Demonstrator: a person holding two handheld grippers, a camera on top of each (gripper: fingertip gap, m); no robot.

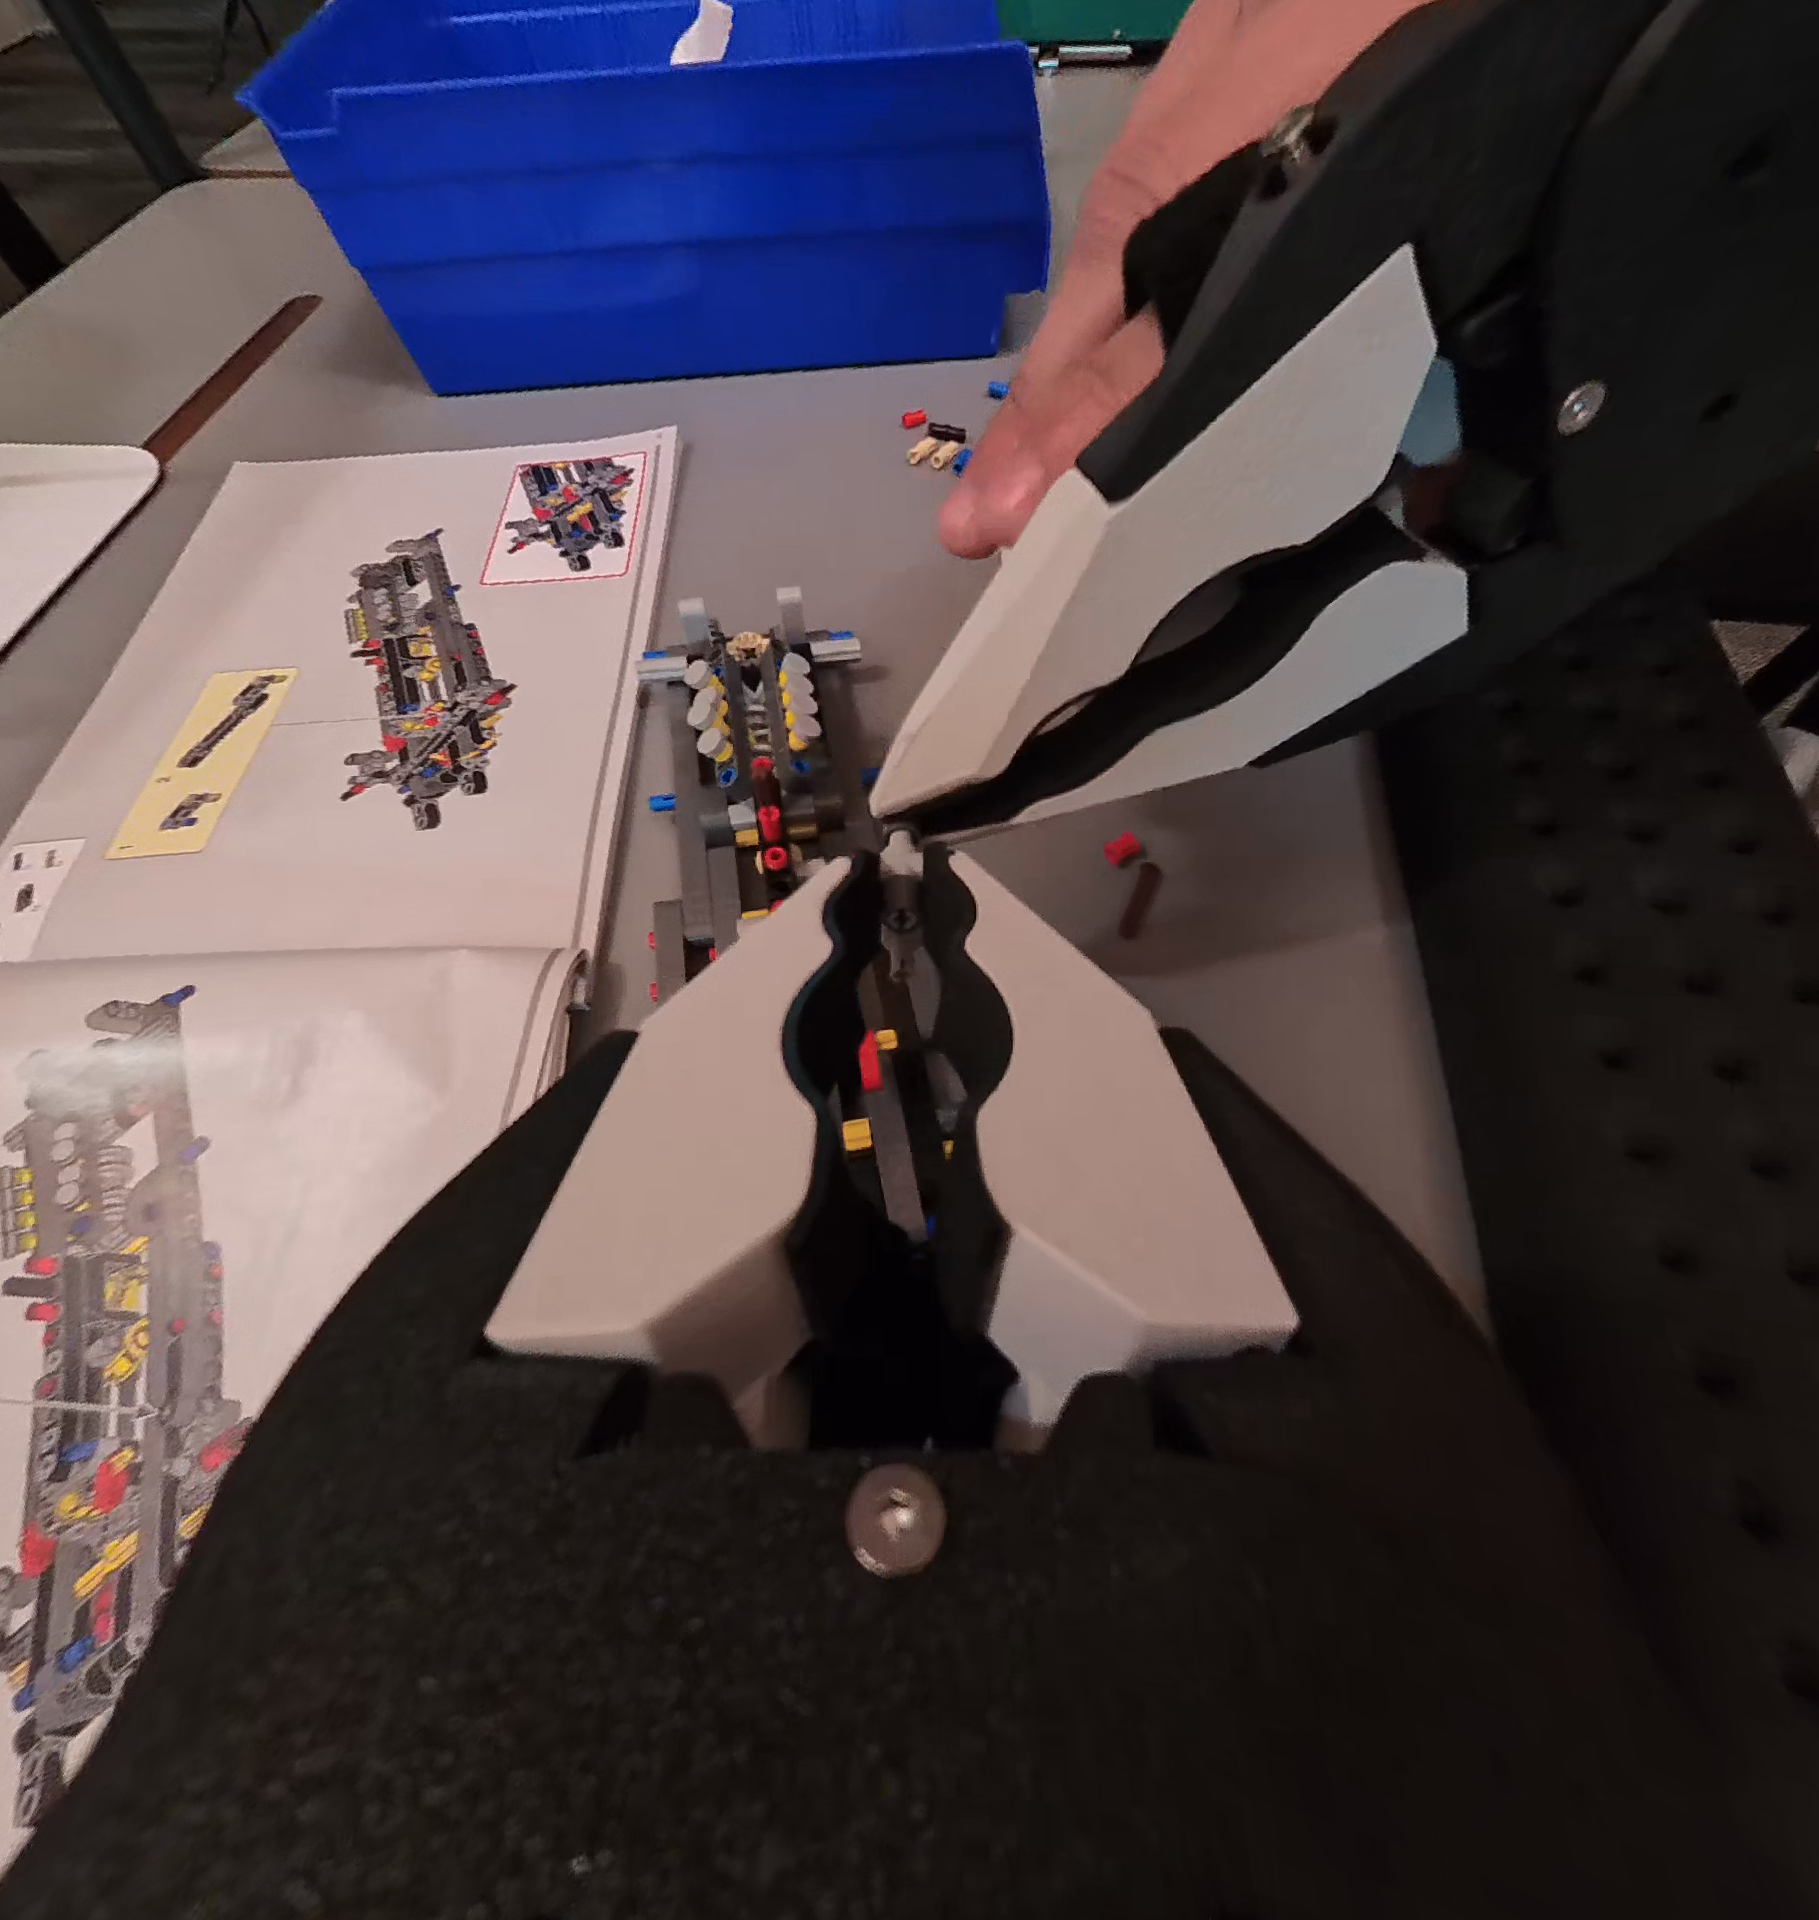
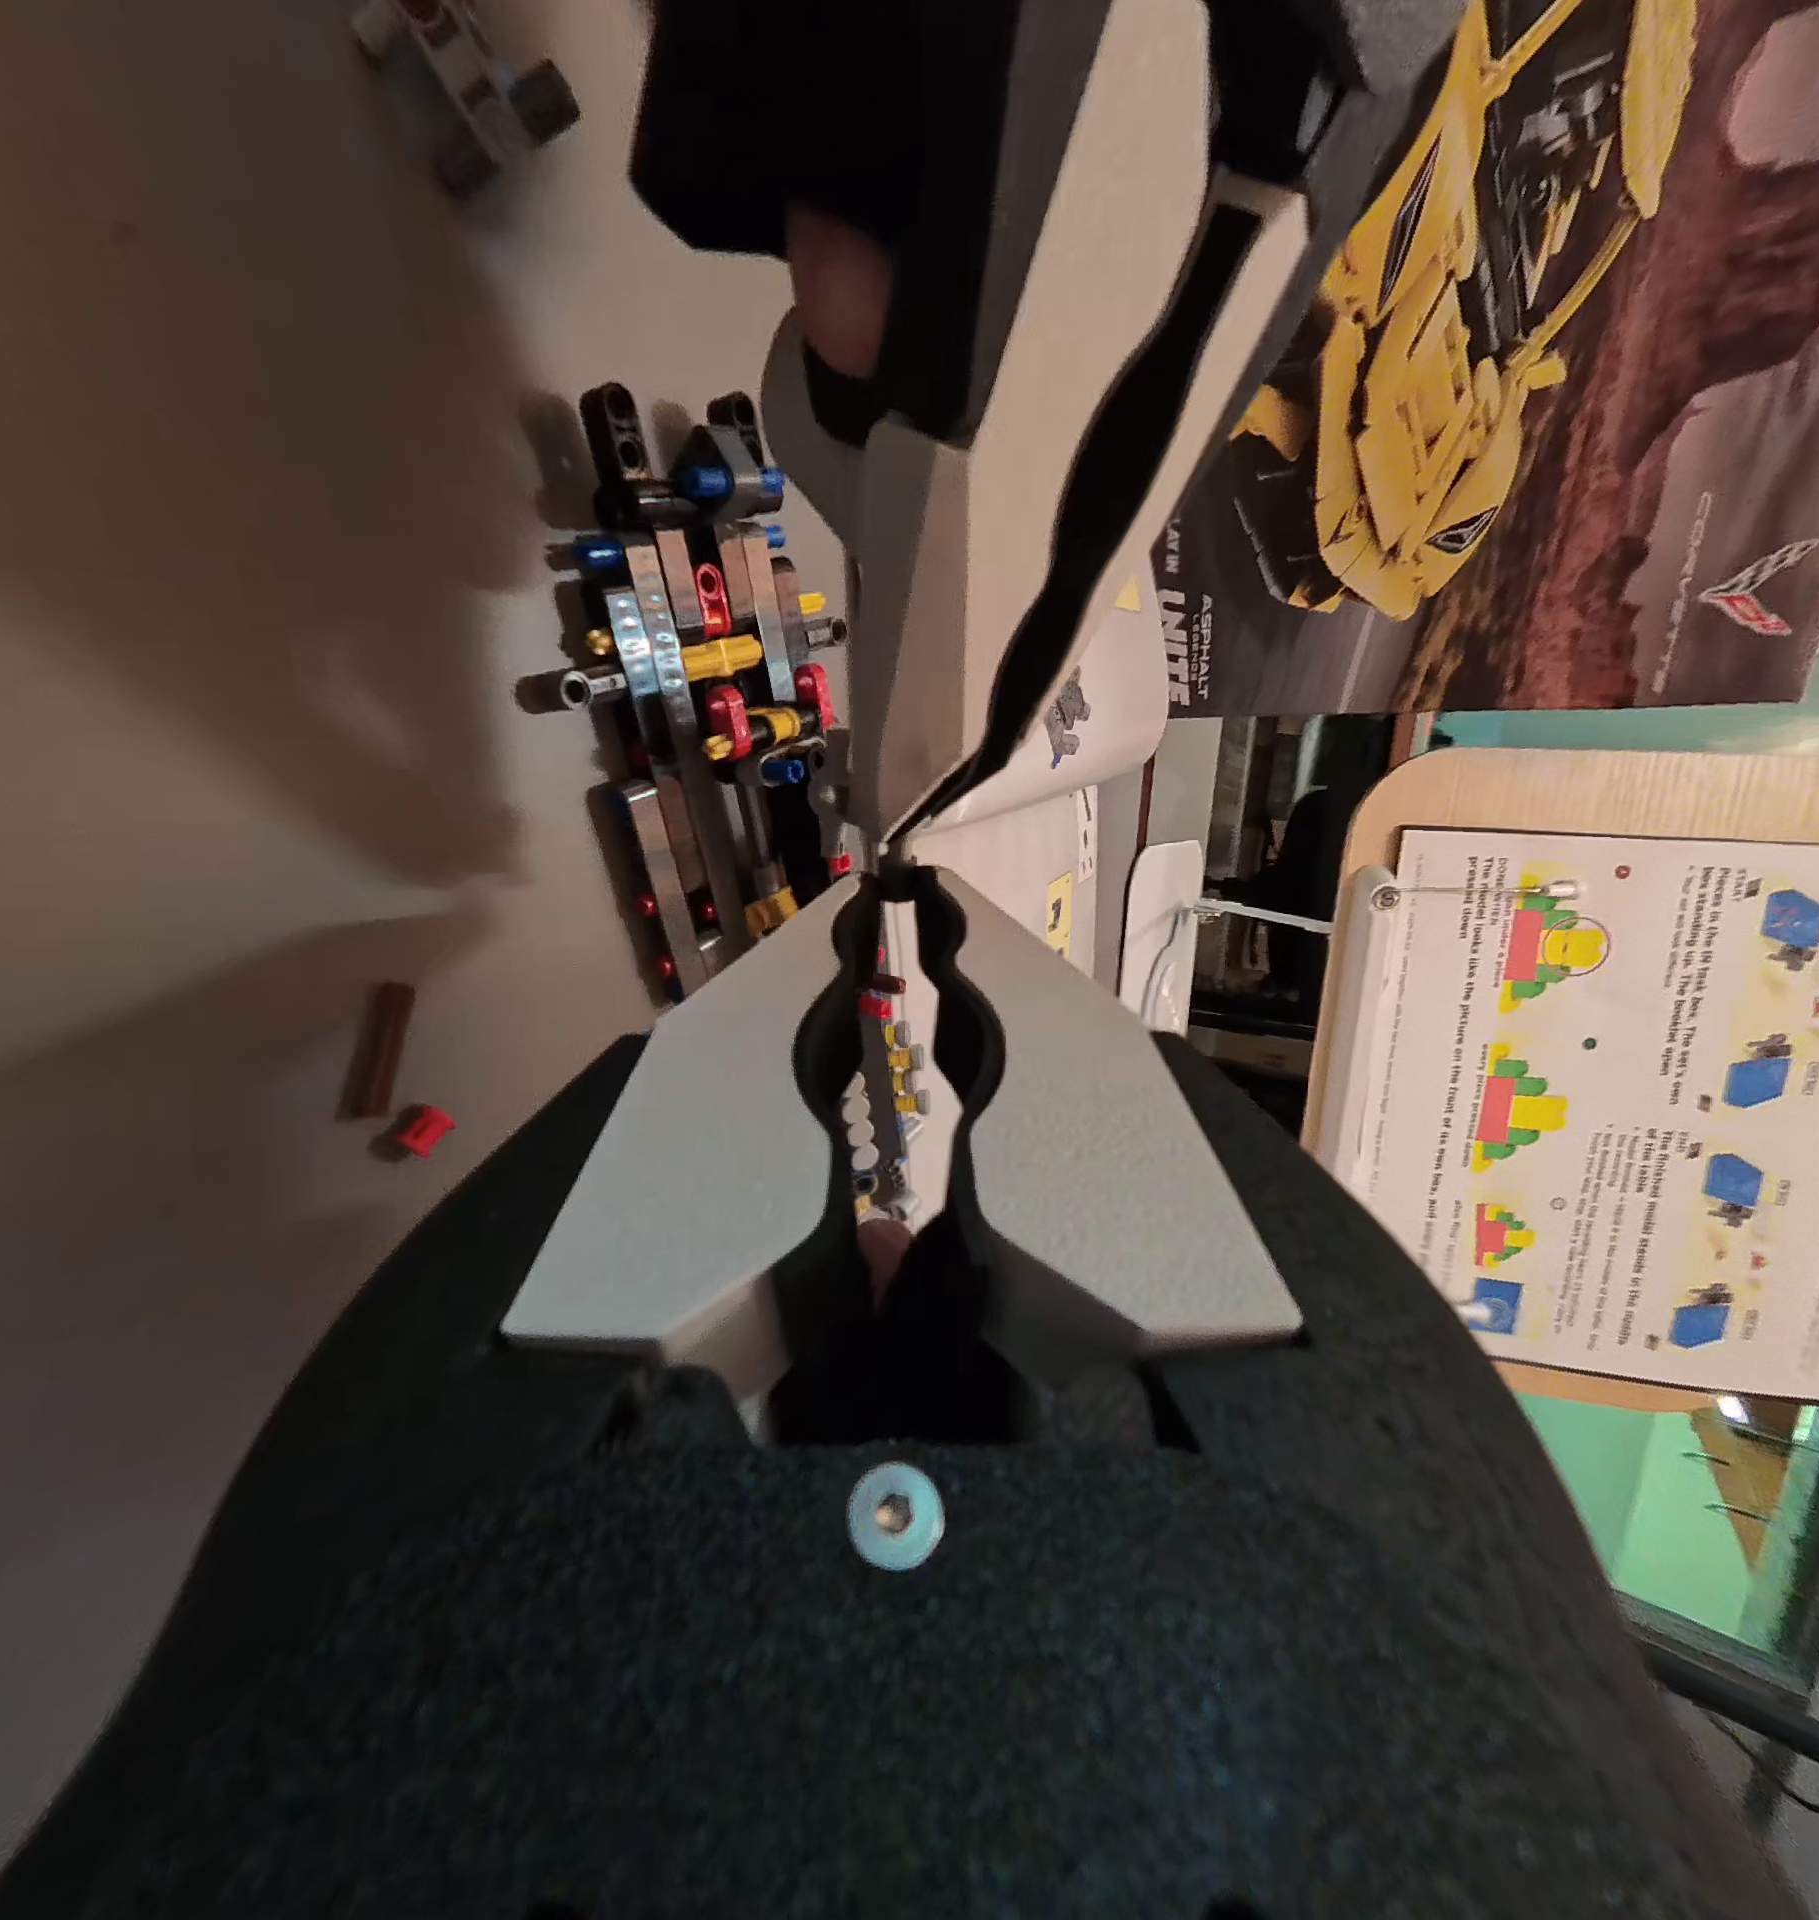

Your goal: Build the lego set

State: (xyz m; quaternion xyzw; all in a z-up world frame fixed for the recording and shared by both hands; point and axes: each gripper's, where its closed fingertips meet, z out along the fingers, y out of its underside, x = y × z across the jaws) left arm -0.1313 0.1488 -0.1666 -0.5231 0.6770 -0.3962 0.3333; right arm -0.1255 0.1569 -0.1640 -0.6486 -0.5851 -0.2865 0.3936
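Observation:
The partly built Lego chassis (image 1: 749, 748) lies on the grey table, dark grey with red, yellow and blue pins; it also shows in the right wrist view (image 2: 697, 665). My left gripper (image 1: 900, 868) is shut on a small grey piece (image 1: 900, 904) just above the chassis's near end. My right gripper (image 1: 889, 821) comes in from the upper right, and its closed tips meet the same piece tip to tip. In the right wrist view my right gripper (image 2: 889, 883) is shut, with the left gripper (image 2: 884, 847) opposite it. What lies under the fingers is hidden.
An open instruction booklet (image 1: 365, 707) lies left of the chassis. A blue bin (image 1: 676, 208) stands behind. Loose pins (image 1: 936, 436), a red piece (image 1: 1121, 849) and a brown axle (image 1: 1139, 899) lie nearby. The set's box (image 2: 1507, 364) and a sheet on a board (image 2: 1611, 1091) are beyond. My two grippers' fingertips are within a few centimetres of each other.

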